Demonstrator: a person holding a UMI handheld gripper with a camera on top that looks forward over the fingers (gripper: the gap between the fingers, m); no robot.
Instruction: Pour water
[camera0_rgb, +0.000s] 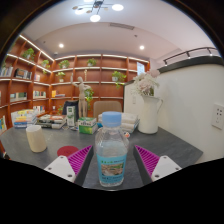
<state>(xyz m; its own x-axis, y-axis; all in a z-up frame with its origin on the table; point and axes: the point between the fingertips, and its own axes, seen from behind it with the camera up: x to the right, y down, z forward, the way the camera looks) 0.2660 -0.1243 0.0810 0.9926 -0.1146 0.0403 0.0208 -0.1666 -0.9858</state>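
The gripper (111, 160) looks along a grey table (175, 145), and a clear plastic bottle (111, 150) with a pale blue cap stands upright between the two fingers, at 12 o'clock from the gripper. The purple pads (80, 157) sit at both sides of the bottle, at 9 and 3 o'clock from it, but a small gap shows at each side, so I judge the jaws as released and not yet pressing on it; the bottle rests on the table by itself. At about 10 o'clock from the bottle stands a cream cup (37, 138), and near it, closer to the fingers, lies a small red lid (66, 151). At 1 o'clock, further back, stands a white jug (149, 114) with flowers. The step in hand seems to be the grasp of the bottle, so pouring has not begun. The next move probably calls for closing the fingers firmly on the bottle, lifting it, and carrying it towards the cup at 10 o'clock. The cap looks to be on, which may block the pouring.
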